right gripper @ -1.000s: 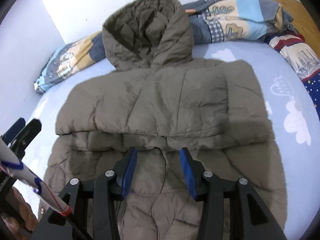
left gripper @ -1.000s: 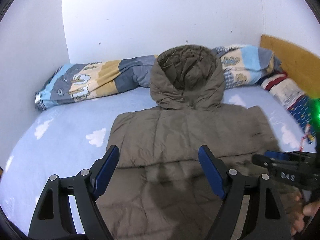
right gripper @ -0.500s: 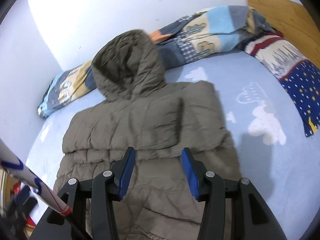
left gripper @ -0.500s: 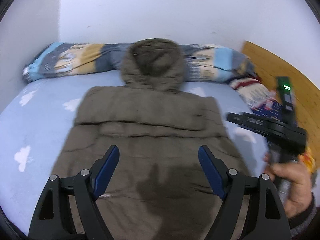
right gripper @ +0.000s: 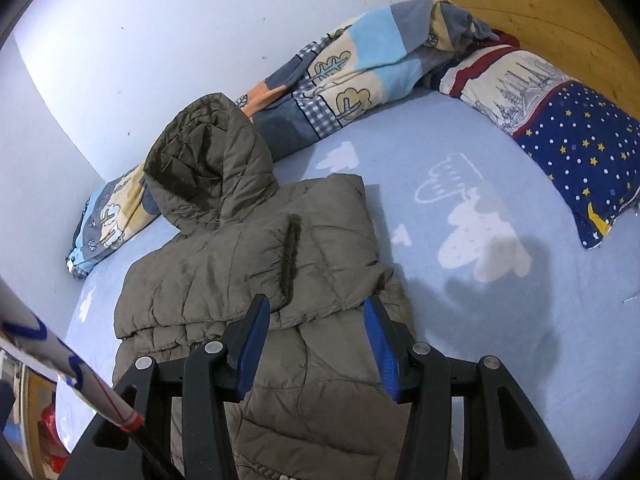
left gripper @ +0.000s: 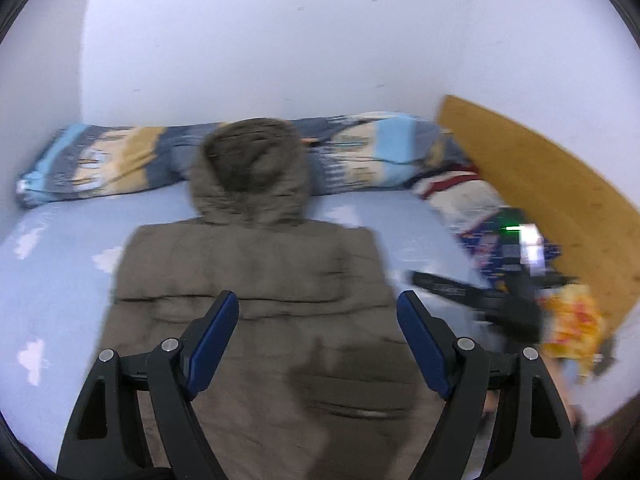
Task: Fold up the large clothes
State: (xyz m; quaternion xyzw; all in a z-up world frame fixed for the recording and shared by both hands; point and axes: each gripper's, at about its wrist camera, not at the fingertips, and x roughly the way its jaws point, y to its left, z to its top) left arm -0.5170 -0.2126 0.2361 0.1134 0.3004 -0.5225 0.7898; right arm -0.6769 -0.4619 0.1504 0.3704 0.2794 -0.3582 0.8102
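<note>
Bed [right gripper: 460,320] with pale blue cloud-print sheet, bearing my olive hooded puffer jacket [right gripper: 256,280], which lies flat near the middle, both sleeves already folded across the chest and the lower body still spread toward me. Jacket's long axis runs from the hem nearest me to the hood [left gripper: 252,168], which points away toward the wall and rests against the rolled patchwork quilt [left gripper: 372,156]. Star-print pillow [right gripper: 580,148] lies well apart at the right. Risk, as I judge it: the padding is springy and slick, so a fold of hem toward hood may bulge open or slide, and uneven lifting by my two hands would skew the fold and pull the crossed sleeves loose. My left tongs [left gripper: 318,332] hang spread wide above the lower body, holding nothing; my right tongs [right gripper: 316,344] stand partly open over the jacket's right edge, also empty, pads clear of the fabric.
</note>
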